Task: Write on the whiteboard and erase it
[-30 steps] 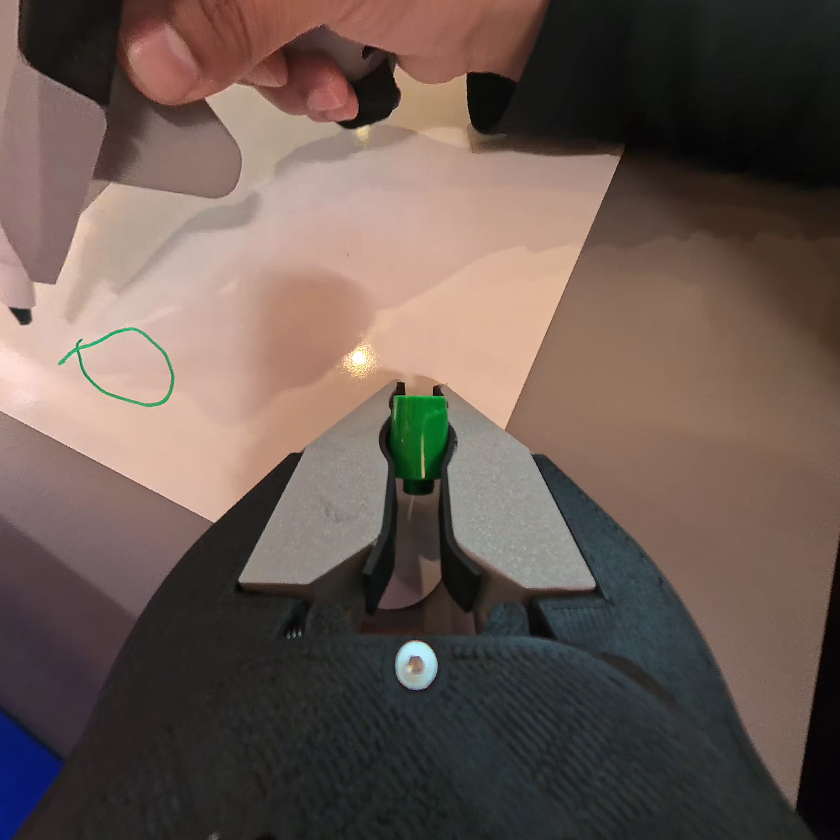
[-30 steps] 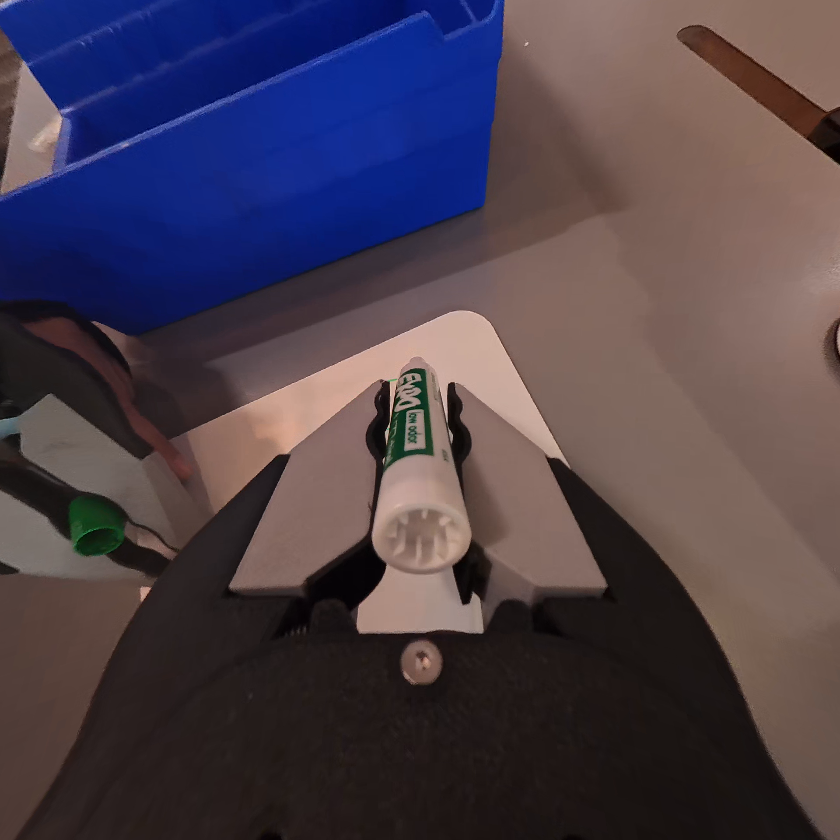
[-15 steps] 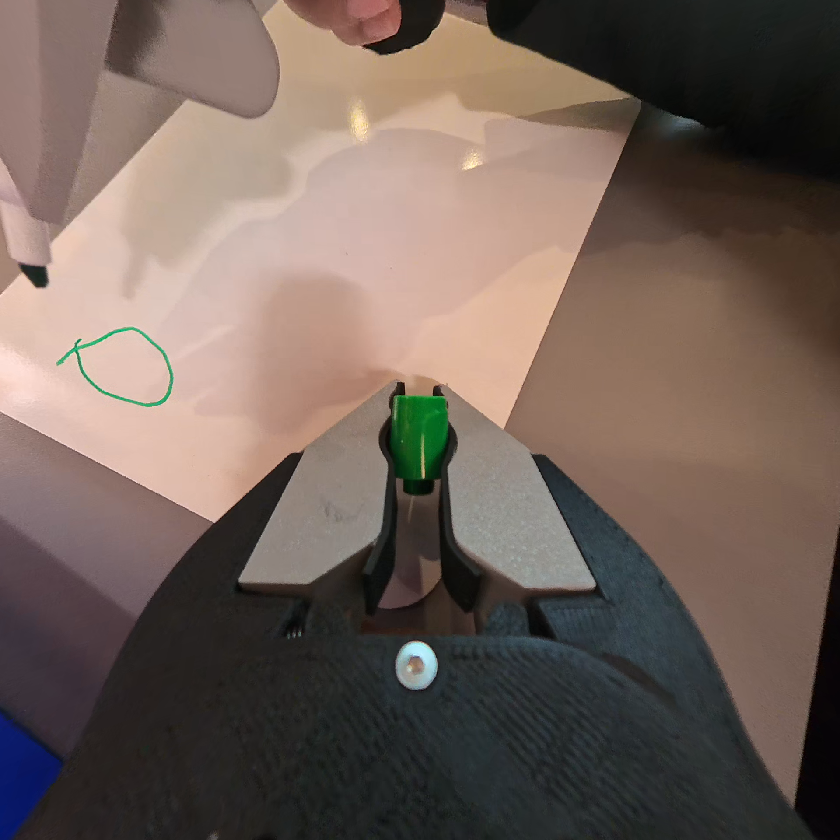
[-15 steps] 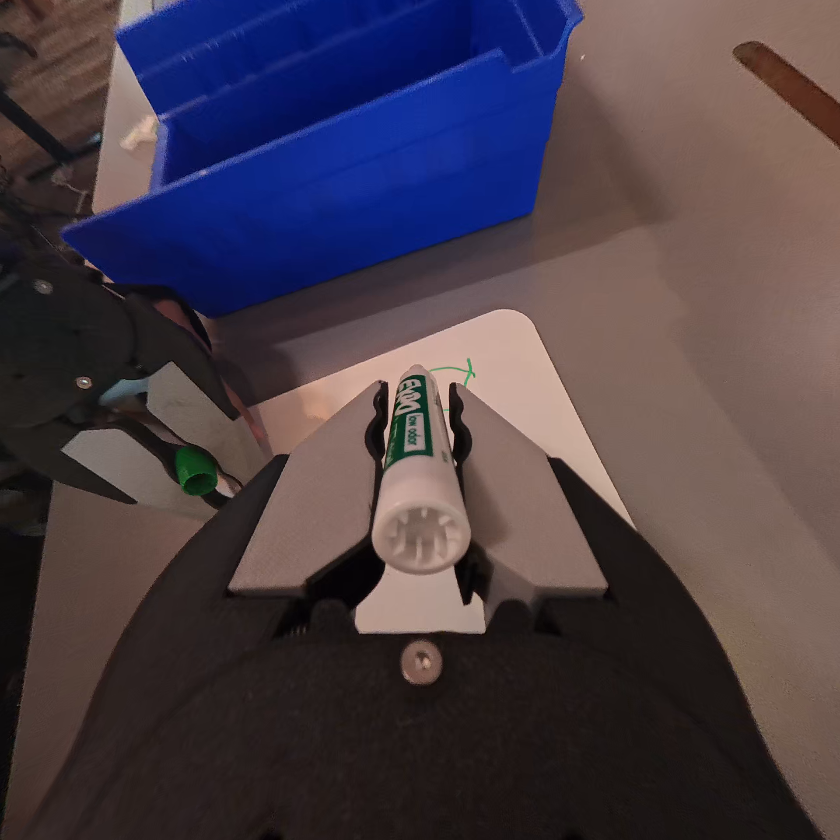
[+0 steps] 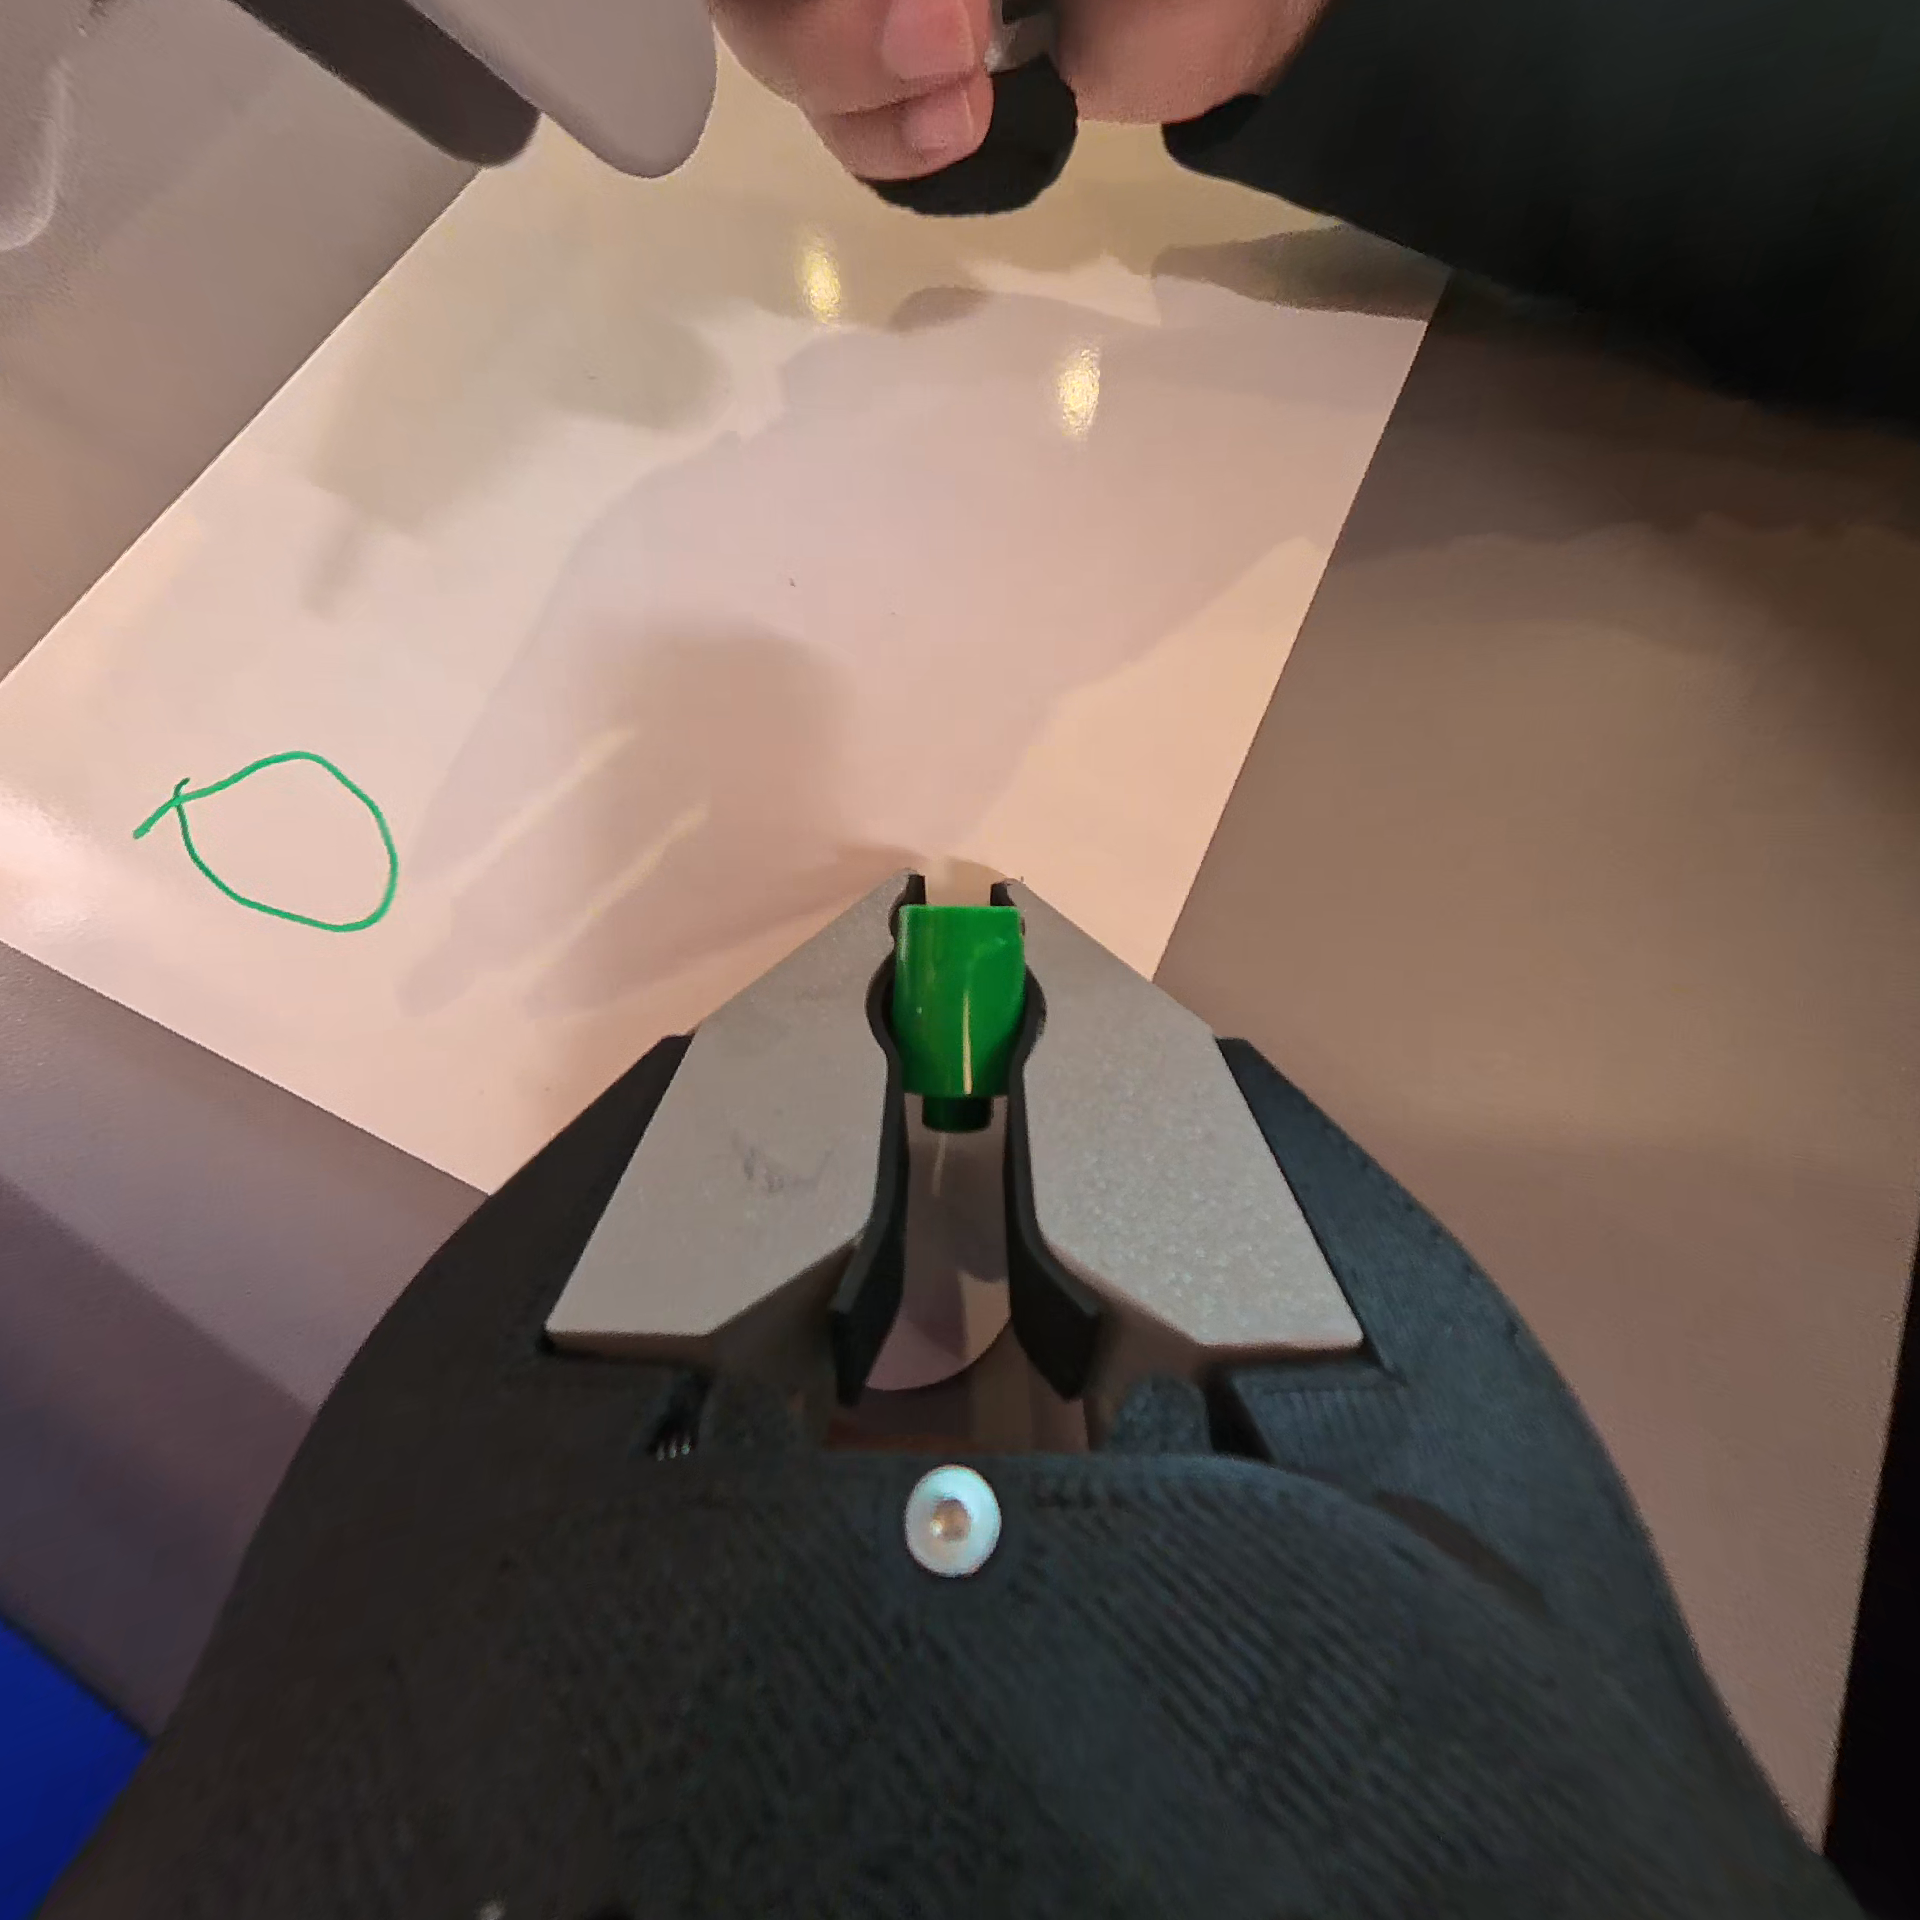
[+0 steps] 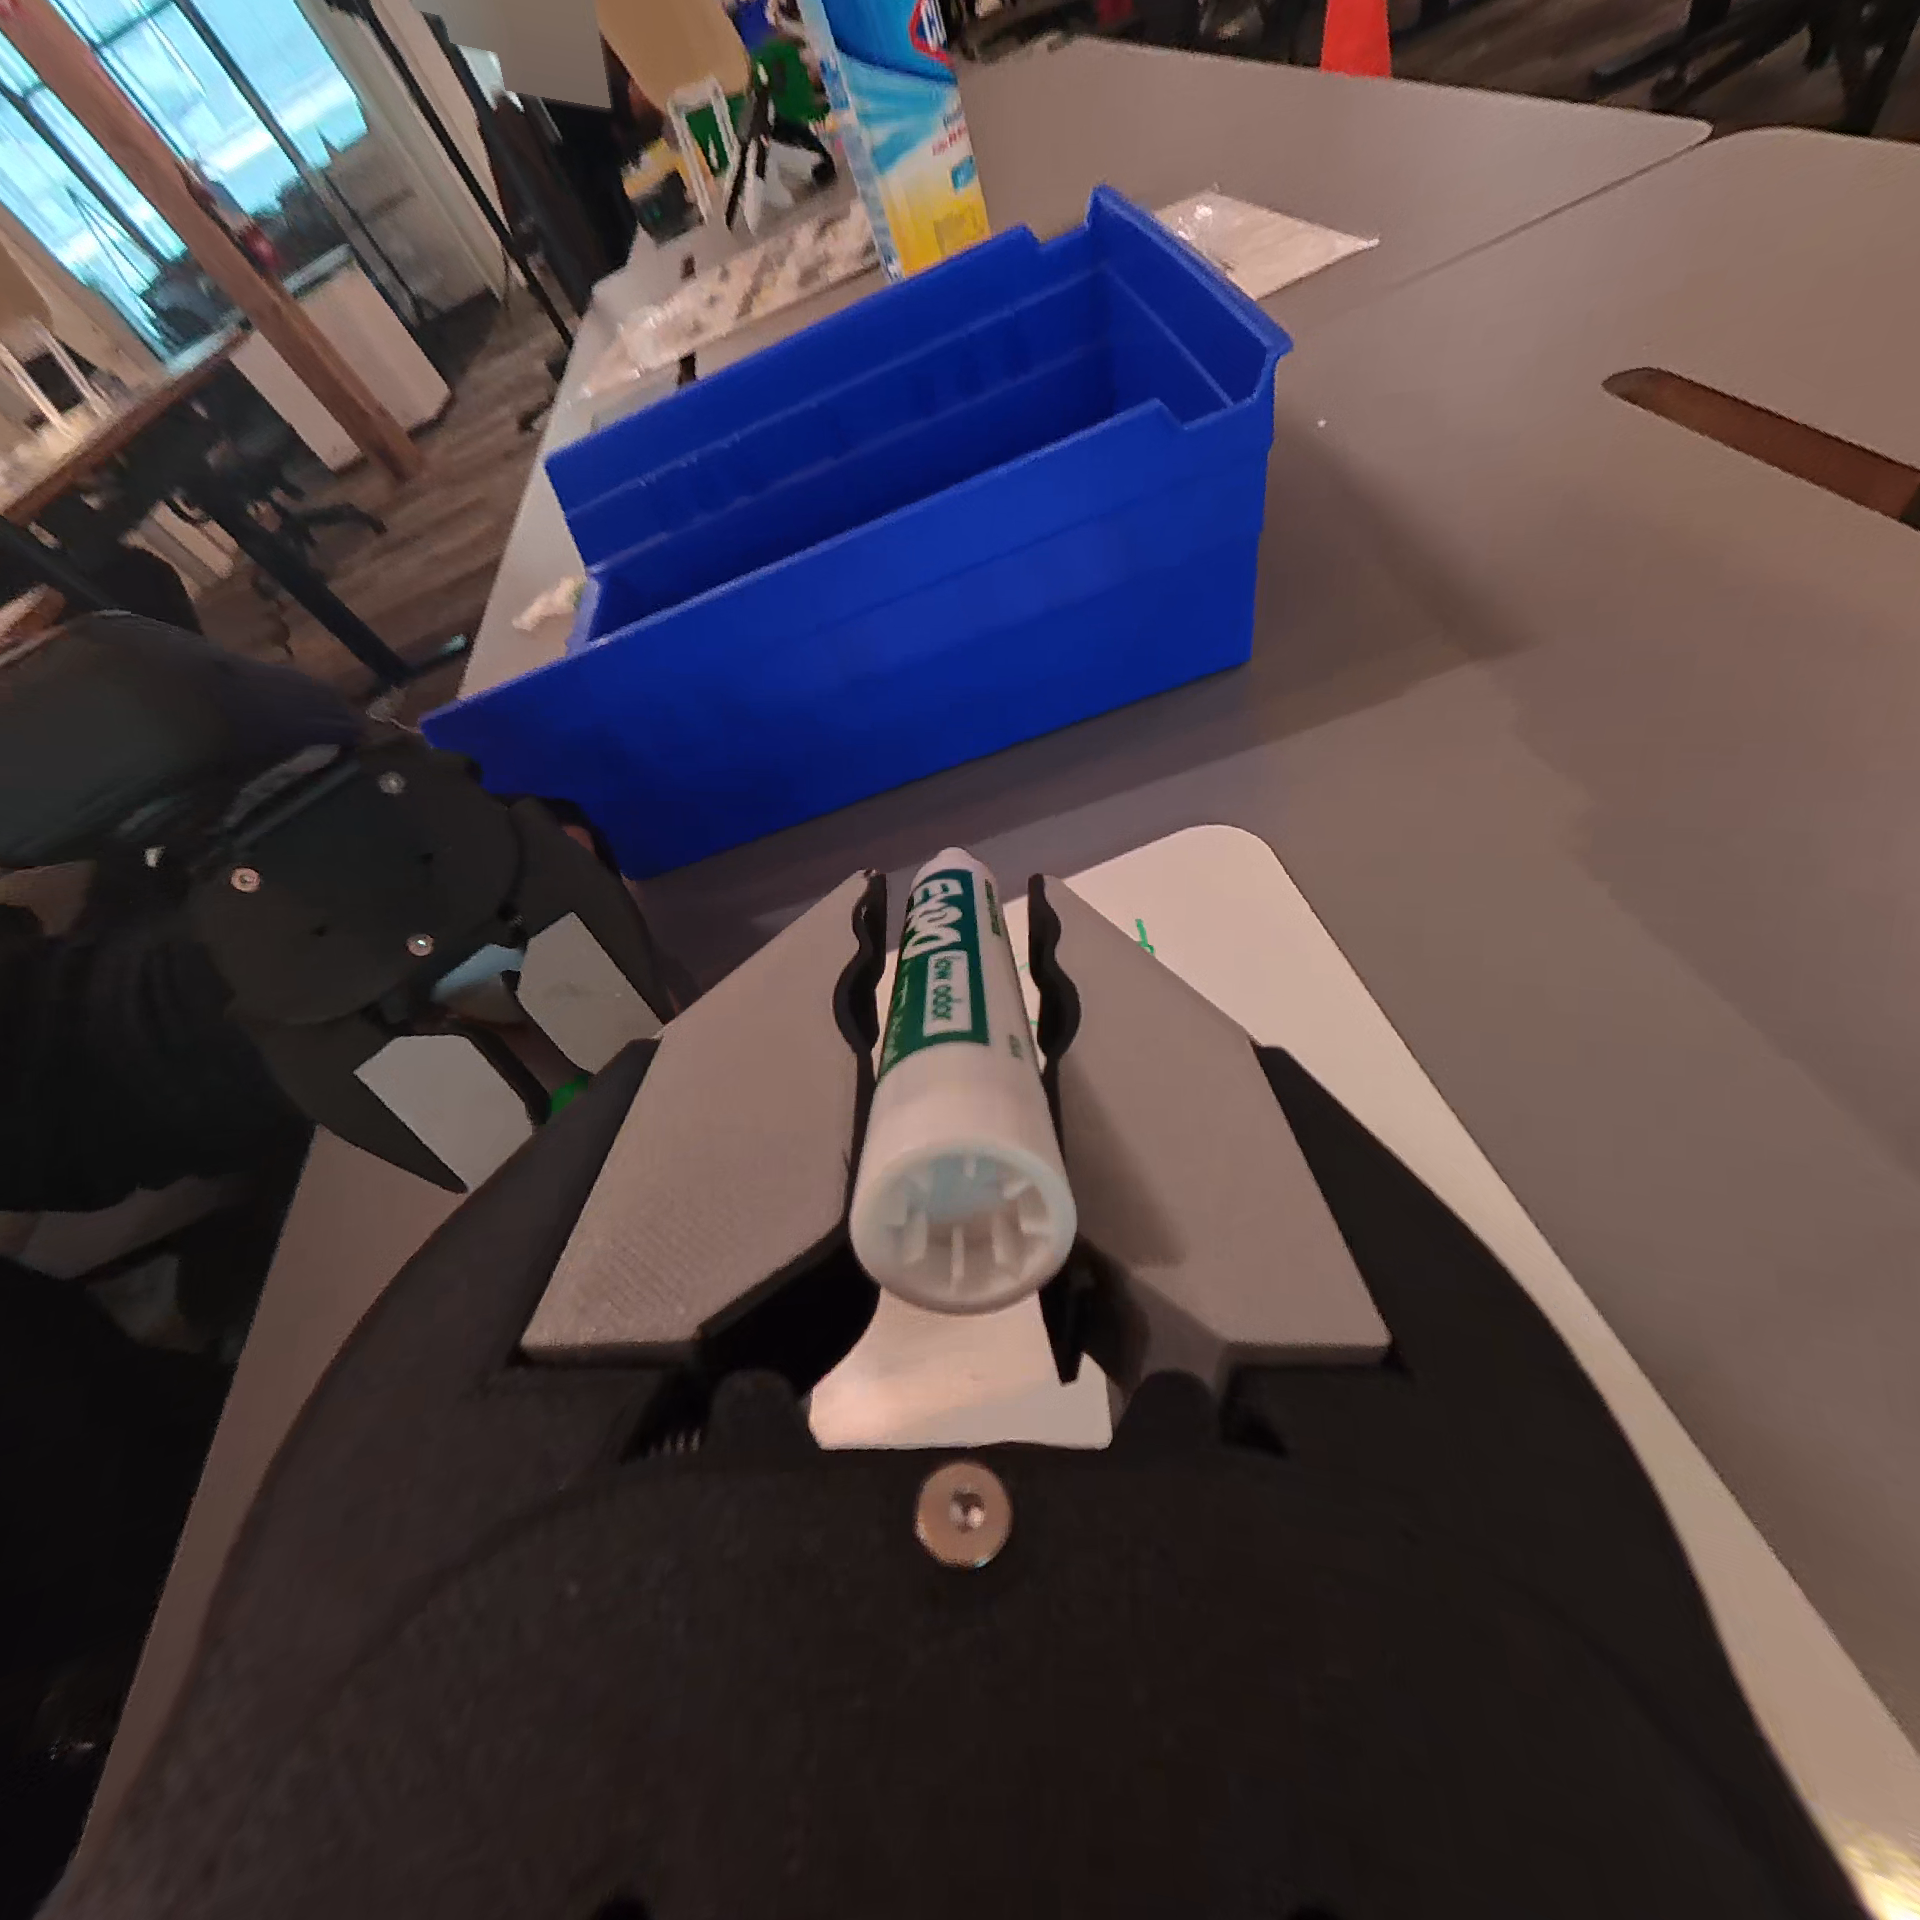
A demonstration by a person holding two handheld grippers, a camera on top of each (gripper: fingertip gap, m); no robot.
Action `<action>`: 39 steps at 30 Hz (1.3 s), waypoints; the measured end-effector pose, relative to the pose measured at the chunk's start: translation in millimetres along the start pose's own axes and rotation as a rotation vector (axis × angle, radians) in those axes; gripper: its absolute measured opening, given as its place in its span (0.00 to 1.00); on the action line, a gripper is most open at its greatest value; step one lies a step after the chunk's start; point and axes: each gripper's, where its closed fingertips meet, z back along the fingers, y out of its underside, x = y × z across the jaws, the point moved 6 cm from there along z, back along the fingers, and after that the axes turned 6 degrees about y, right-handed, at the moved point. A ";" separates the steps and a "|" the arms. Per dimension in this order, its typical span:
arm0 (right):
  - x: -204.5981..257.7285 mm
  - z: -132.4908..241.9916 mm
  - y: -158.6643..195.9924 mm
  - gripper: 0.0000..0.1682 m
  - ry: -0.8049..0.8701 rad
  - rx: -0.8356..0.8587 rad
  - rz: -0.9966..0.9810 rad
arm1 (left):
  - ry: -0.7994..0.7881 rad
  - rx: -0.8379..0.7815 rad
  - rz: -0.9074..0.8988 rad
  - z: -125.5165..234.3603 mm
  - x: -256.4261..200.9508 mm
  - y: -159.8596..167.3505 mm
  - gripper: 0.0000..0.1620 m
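Observation:
A small white whiteboard (image 5: 831, 540) lies flat on the grey table, with a green drawn loop (image 5: 281, 842) near its left edge. It also shows in the right wrist view (image 6: 1299, 997). My left gripper (image 5: 958, 896) is shut on the green marker cap (image 5: 958, 1003) just above the board's near edge. My right gripper (image 6: 954, 899) is shut on the white and green marker (image 6: 951, 1049), held up above the board with its tip pointing forward and hidden. The right gripper's grey fingers (image 5: 582, 73) and a hand (image 5: 914, 94) show at the top of the left wrist view.
A blue plastic bin (image 6: 914, 561) stands on the table beyond the board. The left gripper (image 6: 343, 956) shows at the left of the right wrist view. A slot (image 6: 1766, 436) cuts the table at the far right. Bottles and clutter stand on tables behind. The grippers' ends are close to 15 cm from one another.
My right gripper has lifted the marker up and away from the board and tilted toward level, so the bin and room come into view. The left gripper has held still with the cap.

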 end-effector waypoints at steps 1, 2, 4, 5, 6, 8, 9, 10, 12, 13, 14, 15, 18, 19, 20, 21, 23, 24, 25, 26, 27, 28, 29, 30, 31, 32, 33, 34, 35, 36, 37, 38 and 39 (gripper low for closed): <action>1.3 1.0 0.3 0.15 -0.013 -0.016 -0.003 | -0.010 0.003 -0.018 0.0 -0.5 -0.1 0.07; 3.0 2.7 1.3 0.15 -0.024 -0.024 0.004 | -0.012 0.005 -0.033 0.1 -1.4 -0.1 0.07; 4.9 7.4 3.7 0.15 -0.020 -0.010 0.026 | -0.007 0.006 -0.041 0.4 -2.5 -0.1 0.06; 6.7 11.4 4.0 0.15 -0.025 -0.010 0.034 | -0.019 -0.002 -0.041 1.2 -1.5 -0.8 0.06; 9.0 17.0 3.5 0.15 -0.036 -0.020 0.037 | -0.024 -0.016 -0.044 2.4 -1.1 -2.0 0.06; 17.9 31.1 3.9 0.15 -0.110 -0.035 0.053 | -0.019 -0.064 -0.036 6.4 -1.2 -7.0 0.06; 23.4 38.4 6.3 0.15 -0.158 -0.019 0.067 | -0.011 -0.096 -0.029 9.3 -1.5 -10.2 0.07; 26.8 45.2 10.0 0.15 -0.175 0.005 0.091 | 0.000 -0.128 -0.018 12.3 -1.6 -12.9 0.06; 33.5 57.2 18.2 0.15 -0.189 0.049 0.150 | 0.055 -0.171 -0.003 16.0 -5.0 -16.4 0.06; 36.9 61.8 21.4 0.15 -0.194 0.069 0.172 | 0.086 -0.181 0.003 16.3 -7.7 -17.4 0.06; 40.3 65.8 23.8 0.15 -0.198 0.082 0.194 | 0.099 -0.191 0.004 16.2 -9.4 -18.7 0.06; 44.9 69.0 26.0 0.14 -0.213 0.092 0.216 | 0.102 -0.195 0.001 16.1 -10.3 -19.5 0.06; 56.1 72.3 33.6 0.14 -0.246 0.139 0.258 | 0.122 -0.217 -0.010 17.7 -12.8 -22.0 0.06; 56.3 71.0 35.8 0.14 -0.228 0.147 0.270 | 0.138 -0.233 -0.012 18.9 -14.5 -23.5 0.06; 56.8 69.7 37.7 0.15 -0.224 0.153 0.274 | 0.149 -0.246 -0.014 19.9 -15.8 -24.8 0.06; 58.5 68.6 39.0 0.15 -0.238 0.155 0.269 | 0.147 -0.250 -0.016 20.3 -15.9 -25.3 0.06; 61.7 66.2 41.4 0.15 -0.263 0.166 0.263 | 0.134 -0.247 -0.032 20.1 -15.8 -25.3 0.07; 62.6 64.7 42.6 0.15 -0.263 0.174 0.269 | 0.140 -0.249 -0.040 20.2 -17.1 -25.6 0.07; 64.2 63.1 44.2 0.14 -0.268 0.186 0.276 | 0.148 -0.252 -0.041 20.2 -18.3 -25.9 0.06; 65.9 61.8 45.4 0.15 -0.273 0.195 0.282 | 0.149 -0.250 -0.040 19.9 -18.4 -25.9 0.06; 67.1 60.2 46.0 0.15 -0.272 0.199 0.287 | 0.149 -0.247 -0.043 19.8 -18.6 -25.6 0.07; 67.9 58.7 46.5 0.15 -0.269 0.203 0.291 | 0.151 -0.247 -0.048 19.8 -19.2 -25.6 0.06; 69.0 57.6 47.3 0.15 -0.270 0.211 0.295 | 0.155 -0.250 -0.048 19.9 -19.7 -25.9 0.06; 70.0 56.7 47.3 0.15 -0.269 0.210 0.301 | 0.157 -0.251 -0.045 20.0 -19.8 -26.1 0.06; 71.4 56.3 46.8 0.15 -0.273 0.204 0.304 | 0.159 -0.248 -0.044 19.8 -19.8 -25.9 0.06; 72.9 56.0 46.4 0.15 -0.280 0.202 0.305 | 0.159 -0.246 -0.045 19.6 -19.9 -25.7 0.06; 73.6 55.5 45.7 0.15 -0.275 0.197 0.310 | 0.158 -0.246 -0.047 19.4 -20.3 -25.7 0.06; 74.8 55.2 45.3 0.15 -0.276 0.194 0.316 | 0.162 -0.246 -0.049 19.3 -21.0 -25.9 0.06; 77.2 54.9 45.5 0.15 -0.290 0.197 0.318 | 0.165 -0.248 -0.049 19.3 -21.5 -26.3 0.06; 79.0 54.1 46.0 0.15 -0.296 0.200 0.322 | 0.168 -0.249 -0.049 19.2 -22.0 -26.5 0.06; 80.0 52.5 46.5 0.15 -0.291 0.204 0.330 | 0.170 -0.248 -0.049 19.0 -22.2 -26.4 0.06; 80.9 50.7 47.3 0.15 -0.286 0.210 0.336 | 0.171 -0.247 -0.050 18.9 -22.5 -26.5 0.06; 82.1 48.7 47.8 0.15 -0.285 0.213 0.340 | 0.173 -0.246 -0.051 18.7 -22.9 -26.4 0.06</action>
